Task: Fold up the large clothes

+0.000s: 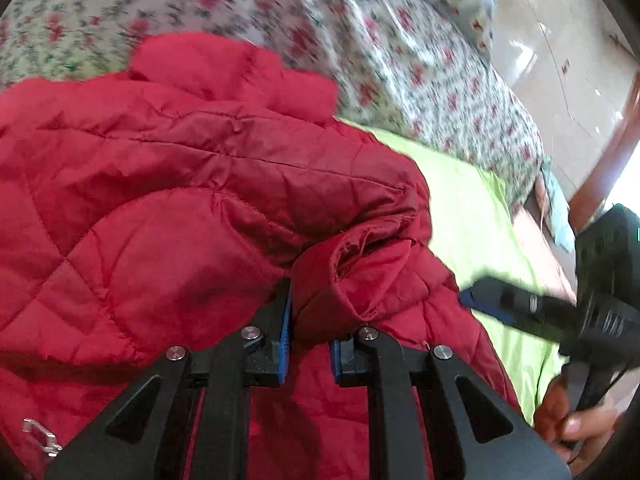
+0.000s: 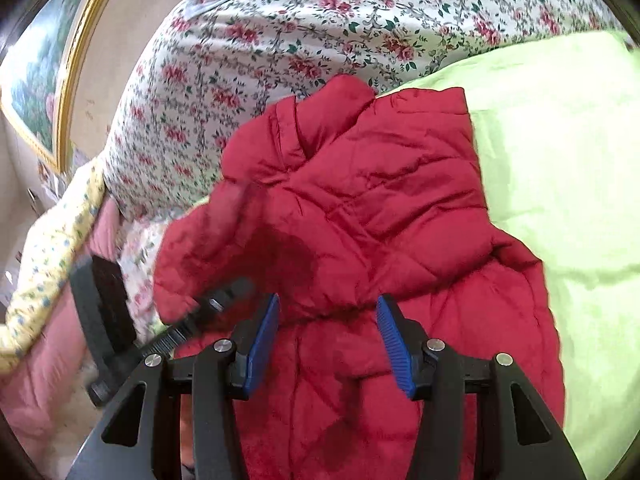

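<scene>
The left gripper (image 1: 310, 332) is clenched on a bunched fold of the red jacket (image 1: 168, 208), cloth pinched between its blue pads (image 1: 285, 320). The right gripper (image 2: 328, 344) stands released above the jacket's near end, its pads clear of the fabric (the jacket runs on under them). The jacket lies crumpled on a lime sheet (image 2: 560, 168), its far end reaching the floral bedspread (image 2: 280, 40). In the left view a hand (image 1: 576, 424) grips the right gripper's handle at the lower right edge. A gilt-framed picture (image 2: 36, 64) hangs beyond the bed.
</scene>
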`<state>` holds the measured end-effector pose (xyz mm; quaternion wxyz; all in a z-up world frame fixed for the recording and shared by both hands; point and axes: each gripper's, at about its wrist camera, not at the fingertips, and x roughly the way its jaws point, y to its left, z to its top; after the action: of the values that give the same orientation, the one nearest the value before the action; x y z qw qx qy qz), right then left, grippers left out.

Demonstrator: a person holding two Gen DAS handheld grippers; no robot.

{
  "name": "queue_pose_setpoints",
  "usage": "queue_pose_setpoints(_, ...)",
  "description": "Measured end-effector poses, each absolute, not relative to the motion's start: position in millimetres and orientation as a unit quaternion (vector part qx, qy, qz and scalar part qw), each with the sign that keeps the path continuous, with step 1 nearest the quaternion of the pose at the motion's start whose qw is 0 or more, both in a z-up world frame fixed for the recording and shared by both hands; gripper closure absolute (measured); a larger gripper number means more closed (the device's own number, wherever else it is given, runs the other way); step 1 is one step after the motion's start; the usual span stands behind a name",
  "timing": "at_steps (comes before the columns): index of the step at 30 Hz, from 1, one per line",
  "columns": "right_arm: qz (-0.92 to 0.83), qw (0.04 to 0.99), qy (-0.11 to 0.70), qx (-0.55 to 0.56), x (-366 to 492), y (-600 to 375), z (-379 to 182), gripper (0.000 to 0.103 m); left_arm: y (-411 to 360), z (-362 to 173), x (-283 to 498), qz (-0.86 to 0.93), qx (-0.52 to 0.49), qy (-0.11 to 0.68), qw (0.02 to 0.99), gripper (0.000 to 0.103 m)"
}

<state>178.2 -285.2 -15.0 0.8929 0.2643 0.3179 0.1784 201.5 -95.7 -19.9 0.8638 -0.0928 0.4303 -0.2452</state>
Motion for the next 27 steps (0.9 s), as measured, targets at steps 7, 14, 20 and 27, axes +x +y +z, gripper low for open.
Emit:
queue_pose_setpoints(7, 0.205, 0.873, 0.323, 0.304, 218, -282, -15, 0.05, -119, -27, 195, -0.26, -0.074, 0.44, 0.856, 0.09)
queue_pose_setpoints(14, 0.198, 0.866, 0.343, 0.305, 240, -277, -29, 0.09, -115, -31, 195, -0.273, -0.072, 0.463, 0.84, 0.063)
queue_pose_setpoints(20, 0.175, 0.88, 0.321, 0.302, 235, -291, -20, 0.094, -88, -18, 182, -0.276, -0.077, 0.452, 0.845, 0.048)
queue_pose_setpoints(27, 0.141, 0.903, 0.311, 0.259, 229, -304, -8, 0.094, -38, 3, 192, -0.23, -0.085, 0.426, 0.871, 0.048)
